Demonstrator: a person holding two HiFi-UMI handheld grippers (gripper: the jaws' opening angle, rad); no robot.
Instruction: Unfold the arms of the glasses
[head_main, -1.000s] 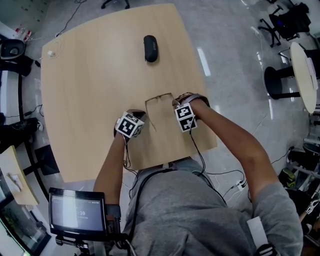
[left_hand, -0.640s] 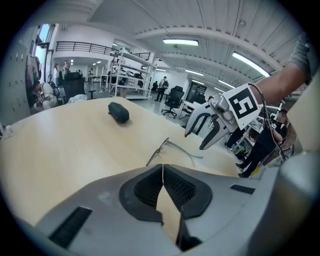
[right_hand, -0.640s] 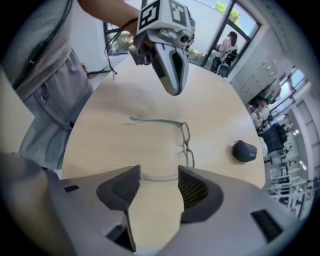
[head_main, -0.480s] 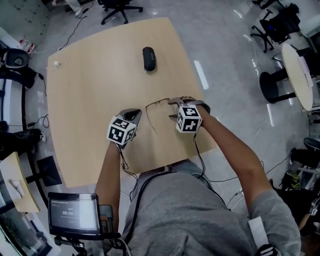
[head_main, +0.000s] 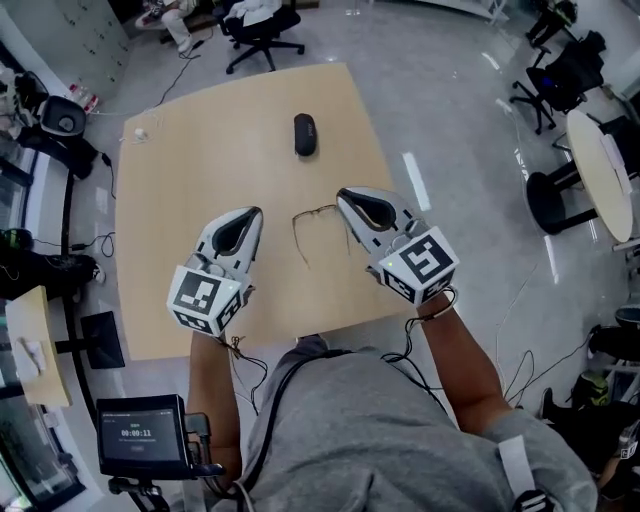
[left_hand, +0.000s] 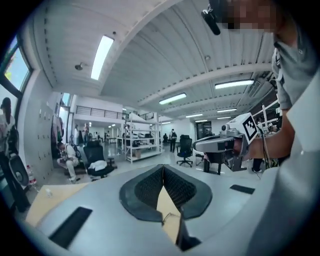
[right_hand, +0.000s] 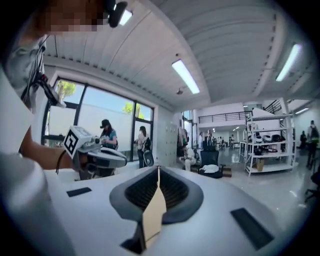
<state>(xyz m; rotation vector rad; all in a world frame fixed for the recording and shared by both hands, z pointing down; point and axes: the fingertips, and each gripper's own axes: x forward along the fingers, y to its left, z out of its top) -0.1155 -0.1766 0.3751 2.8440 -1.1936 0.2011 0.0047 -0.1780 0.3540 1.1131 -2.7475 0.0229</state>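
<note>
Wooden table (head_main: 200, 150): glasses (head_main: 316, 210) betw. L gripper (head_main: 250, 214) (jaws together) & R gripper (head_main: 347, 196) (jaws closing, empty)

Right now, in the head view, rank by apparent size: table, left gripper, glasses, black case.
1. table
2. left gripper, raised near the camera, so it looks enlarged
3. glasses, by outline
4. black case

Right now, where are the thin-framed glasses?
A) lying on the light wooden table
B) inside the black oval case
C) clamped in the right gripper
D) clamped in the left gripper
A: the glasses lie on the table, arms spread, apart from the case.
</note>
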